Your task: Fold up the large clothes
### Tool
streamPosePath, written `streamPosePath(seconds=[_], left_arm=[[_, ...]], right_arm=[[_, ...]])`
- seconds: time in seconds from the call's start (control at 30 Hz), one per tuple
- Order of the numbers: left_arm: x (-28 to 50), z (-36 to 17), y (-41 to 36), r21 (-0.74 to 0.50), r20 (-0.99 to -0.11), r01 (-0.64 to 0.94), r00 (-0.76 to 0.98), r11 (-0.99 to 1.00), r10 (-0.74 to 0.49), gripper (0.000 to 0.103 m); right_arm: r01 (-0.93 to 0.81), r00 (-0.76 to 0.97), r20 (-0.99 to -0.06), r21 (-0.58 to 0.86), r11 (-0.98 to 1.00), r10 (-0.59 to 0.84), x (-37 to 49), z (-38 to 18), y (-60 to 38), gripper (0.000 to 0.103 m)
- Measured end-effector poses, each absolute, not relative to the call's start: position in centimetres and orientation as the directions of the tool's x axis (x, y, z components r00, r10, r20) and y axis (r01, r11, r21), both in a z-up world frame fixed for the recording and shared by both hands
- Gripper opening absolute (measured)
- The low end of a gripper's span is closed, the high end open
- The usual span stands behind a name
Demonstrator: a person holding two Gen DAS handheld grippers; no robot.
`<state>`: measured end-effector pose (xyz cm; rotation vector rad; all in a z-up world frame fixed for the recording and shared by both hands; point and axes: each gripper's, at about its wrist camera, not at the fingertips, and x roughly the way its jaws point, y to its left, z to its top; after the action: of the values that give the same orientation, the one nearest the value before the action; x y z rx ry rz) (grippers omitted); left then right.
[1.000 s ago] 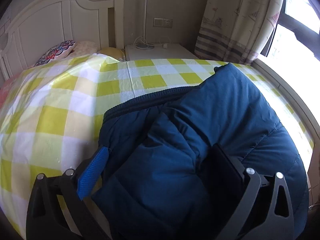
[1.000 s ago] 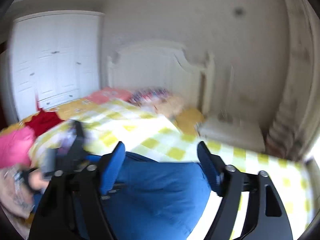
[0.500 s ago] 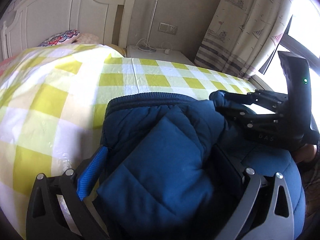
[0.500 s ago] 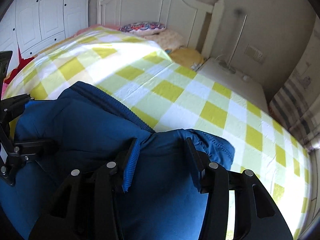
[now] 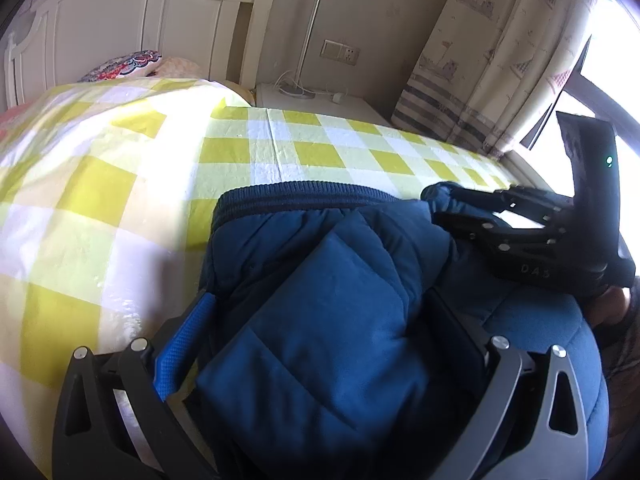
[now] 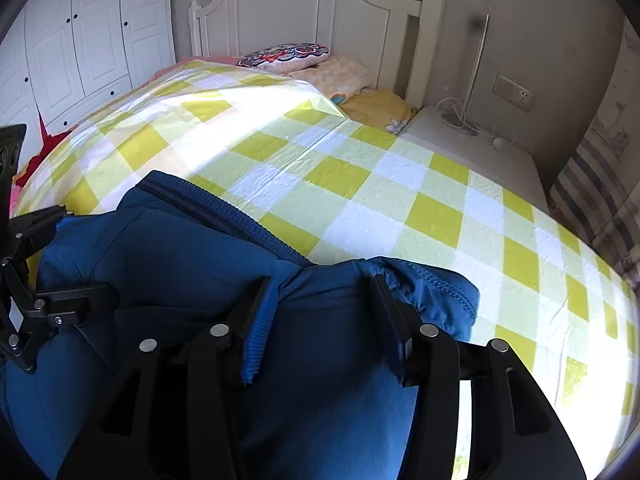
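Jacket (image 5: 340, 320) folding is the step we have in hand: one dark blue padded jacket lies bunched on the checked bedspread (image 5: 120, 200), at the end farthest from the headboard (image 6: 320, 20), with its ribbed hem turned toward that headboard. We hold two grippers over it. Our left gripper (image 5: 320, 340) stands spread wide with a thick fold of the jacket bulging between its fingers; whether the pads press the cloth or only flank it we cannot tell, since the far pad is buried in the padding. Our right gripper (image 6: 324, 320) straddles a narrower ridge of the same jacket, beside a stitched edge that juts out toward the nightstand side, and its jaws are opening, with the cloth between them.

We judge the fold to be just laid down, the right side being let go. Next we would need to free both grippers cleanly from the puffy cloth without dragging the fold open, then take a fresh hold on an outer edge for the following fold.

Counting: one jacket, two grippers, one bedspread, one headboard, one patterned pillow (image 6: 284, 54) against it, one nightstand (image 6: 472, 148) beside it, one curtain (image 5: 480, 60) further along that wall.
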<state>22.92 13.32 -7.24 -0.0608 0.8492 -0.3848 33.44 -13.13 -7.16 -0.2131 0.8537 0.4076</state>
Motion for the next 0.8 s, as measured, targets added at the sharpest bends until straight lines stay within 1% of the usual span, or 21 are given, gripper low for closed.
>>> streamPosePath(seconds=[0.03,0.07,0.1,0.13,0.17,0.2,0.23,0.27,0.33,0.37,0.4,0.47,0.6,0.67,0.7,0.8], left_arm=[[22.7,-6.9,13.1,-0.171,-0.732,0.305,0.598,0.937,-0.328,0.101],[22.5,-6.3,13.0,-0.122,-0.749,0.303,0.597,0.945,-0.288,0.101],[22.1,-5.6,12.8,-0.067,-0.763,0.294,0.601,0.953,-0.239,0.101],[21.3,-4.2,12.7,0.009,-0.764,0.262,0.625,0.965,-0.162,0.101],[20.5,-2.9,12.8,0.063,-0.749,0.222,0.654,0.973,-0.101,0.101],[19.0,-0.7,13.1,0.101,-0.713,0.172,0.700,0.980,-0.049,0.101],[17.7,0.9,13.2,0.078,-0.682,0.167,0.728,0.983,-0.069,0.101],[15.9,2.7,13.4,0.018,-0.641,0.195,0.755,0.981,-0.138,0.101],[12.5,4.9,13.2,-0.069,-0.557,0.277,0.786,0.958,-0.267,0.101],[10.8,5.3,12.5,-0.053,-0.527,0.300,0.802,0.953,-0.282,0.101],[10.0,5.0,11.7,-0.018,-0.522,0.300,0.811,0.954,-0.265,0.101],[8.8,3.2,10.0,0.066,-0.538,0.289,0.817,0.955,-0.209,0.101],[9.2,-2.5,8.6,0.125,-0.632,0.283,0.761,0.951,-0.143,0.101],[8.7,-4.2,9.3,0.105,-0.618,0.273,0.771,0.956,-0.152,0.101],[8.6,-4.9,10.0,0.073,-0.628,0.263,0.762,0.962,-0.161,0.101],[8.5,-6.3,11.2,-0.002,-0.636,0.254,0.746,0.967,-0.198,0.101]], right_arm=[[-0.420,0.587,-0.773,-0.041,0.906,0.238,33.2,-6.7,-13.1,0.060],[-0.402,0.584,-0.785,-0.057,0.914,0.207,32.9,-6.1,-13.2,0.065],[-0.385,0.578,-0.793,-0.059,0.921,0.191,32.5,-5.3,-13.4,0.075],[-0.379,0.577,-0.792,-0.045,0.924,0.198,31.8,-4.3,-13.8,0.082],[-0.394,0.592,-0.770,-0.018,0.919,0.239,30.4,-2.6,-14.3,0.084],[-0.403,0.616,-0.741,-0.004,0.915,0.268,29.1,-1.0,-14.8,0.088],[-0.401,0.637,-0.718,0.003,0.916,0.281,28.1,0.1,-15.2,0.090],[-0.393,0.674,-0.676,0.015,0.919,0.299,26.2,1.9,-16.1,0.090],[-0.397,0.709,-0.626,0.026,0.918,0.324,23.8,3.4,-16.8,0.090],[-0.406,0.720,-0.605,0.030,0.913,0.340,22.5,3.7,-17.1,0.090],[-0.410,0.723,-0.598,0.030,0.912,0.345,21.6,3.7,-17.2,0.090],[-0.424,0.714,-0.607,0.021,0.906,0.349,20.4,2.6,-16.8,0.090],[-0.490,0.664,-0.659,-0.028,0.871,0.352,19.7,-1.1,-14.4,0.090],[-0.535,0.616,-0.695,-0.025,0.844,0.370,19.8,-3.4,-12.8,0.090],[-0.557,0.599,-0.692,-0.001,0.830,0.402,19.8,-4.2,-12.5,0.095],[-0.572,0.572,-0.698,0.035,0.819,0.430,20.4,-5.2,-12.3,0.098]])
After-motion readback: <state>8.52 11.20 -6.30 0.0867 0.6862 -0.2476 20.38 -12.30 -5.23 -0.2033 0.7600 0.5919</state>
